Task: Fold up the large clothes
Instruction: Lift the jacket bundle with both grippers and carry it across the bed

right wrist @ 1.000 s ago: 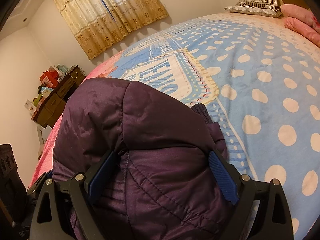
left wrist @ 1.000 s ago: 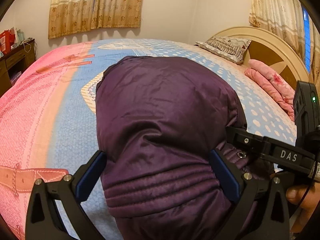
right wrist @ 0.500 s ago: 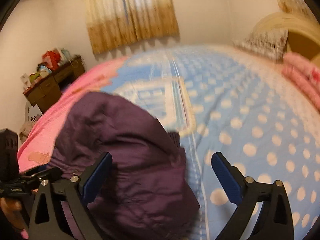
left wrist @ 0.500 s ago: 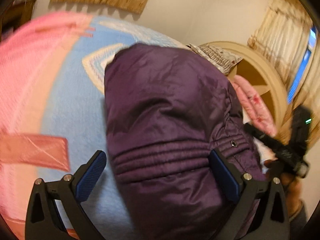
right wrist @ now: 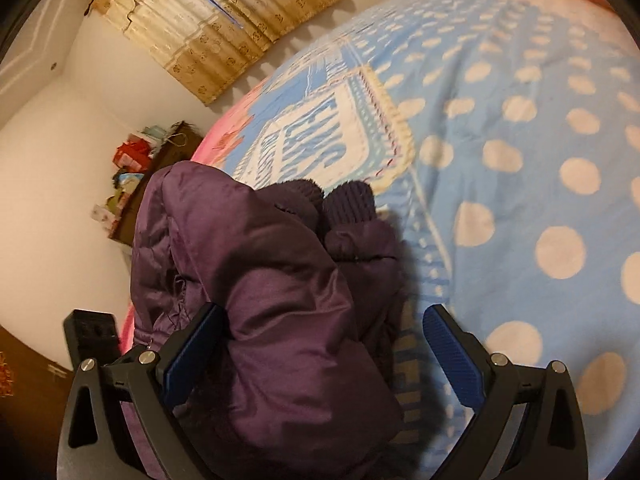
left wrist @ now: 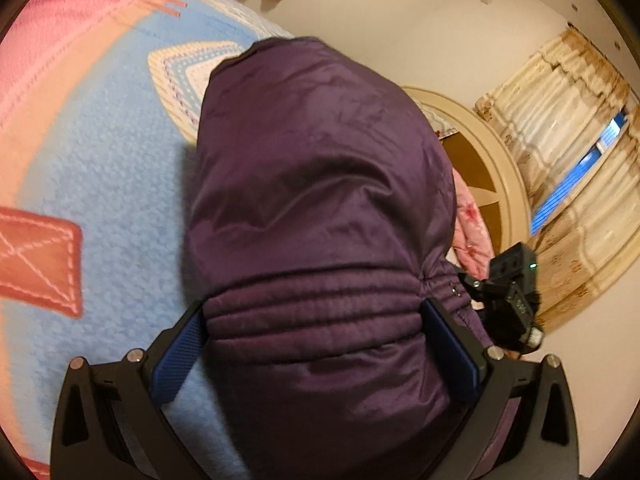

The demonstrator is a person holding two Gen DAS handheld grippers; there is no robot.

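Observation:
A puffy dark purple jacket (left wrist: 320, 208) lies folded in a thick bundle on the bed. My left gripper (left wrist: 316, 344) is open, its blue pads on either side of the jacket's quilted hem band. My right gripper (right wrist: 320, 356) is open too; the bundle (right wrist: 264, 292) fills the left part of its gap, near the left pad, and the right pad stands clear over the blanket. Two ribbed knit cuffs (right wrist: 348, 200) stick out at the bundle's far end. The right gripper's body (left wrist: 516, 300) shows beyond the jacket in the left wrist view.
The bed has a blue blanket with white dots (right wrist: 520, 160) and a pink part (left wrist: 60, 60). A round headboard (left wrist: 488, 168) and a pink folded quilt (left wrist: 472, 232) lie beyond the jacket. A cluttered wooden dresser (right wrist: 140, 184) stands by the wall. Curtains (right wrist: 216, 12) hang behind.
Both grippers have tilted and shifted around the bundle. The right gripper has swung right, so the jacket now sits to the left of its gap and the knit cuffs have come into view.

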